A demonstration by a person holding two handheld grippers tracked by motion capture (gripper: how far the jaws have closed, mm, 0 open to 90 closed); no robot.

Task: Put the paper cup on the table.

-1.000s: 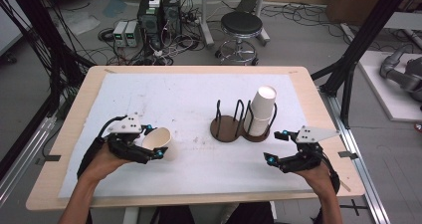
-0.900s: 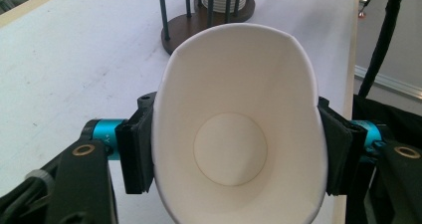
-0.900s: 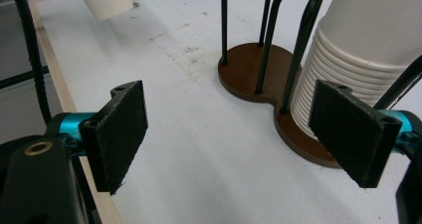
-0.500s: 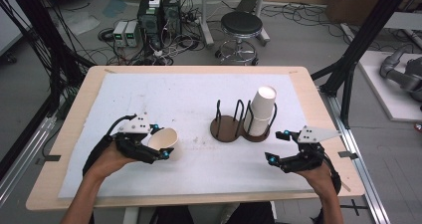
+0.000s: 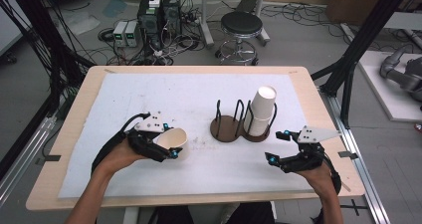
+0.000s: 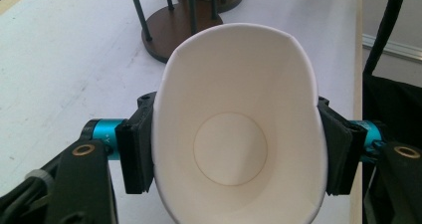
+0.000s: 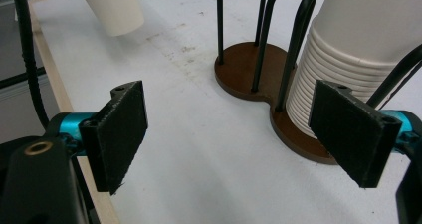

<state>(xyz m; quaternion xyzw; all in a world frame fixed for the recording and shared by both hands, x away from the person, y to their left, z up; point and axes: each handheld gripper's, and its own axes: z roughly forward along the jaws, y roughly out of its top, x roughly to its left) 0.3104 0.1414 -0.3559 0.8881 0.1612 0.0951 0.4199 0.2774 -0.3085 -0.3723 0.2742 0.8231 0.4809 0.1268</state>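
A white paper cup (image 5: 174, 137) is squeezed between the jaws of my left gripper (image 5: 169, 140) over the left-front part of the mat, its mouth tilted up and toward the person. In the left gripper view the cup (image 6: 234, 134) is pinched oval between both pads. Ahead of it stands a dark brown two-ring holder (image 5: 226, 129) with black wire posts; its right ring carries a tilted stack of paper cups (image 5: 261, 112). My right gripper (image 5: 276, 145) rests at the front right, open, nothing between its pads (image 7: 122, 129). The stack (image 7: 348, 45) is just beyond it.
A white mat (image 5: 199, 92) covers the wooden table (image 5: 74, 114). The holder's left ring (image 7: 244, 69) holds no cups. Black frame posts (image 5: 348, 74) stand at the table's right, and a stool (image 5: 241, 27) and electronics boxes (image 5: 159, 15) sit on the floor beyond the far edge.
My left gripper has carried the cup to the right, toward the holder. The right gripper has stayed where it was.
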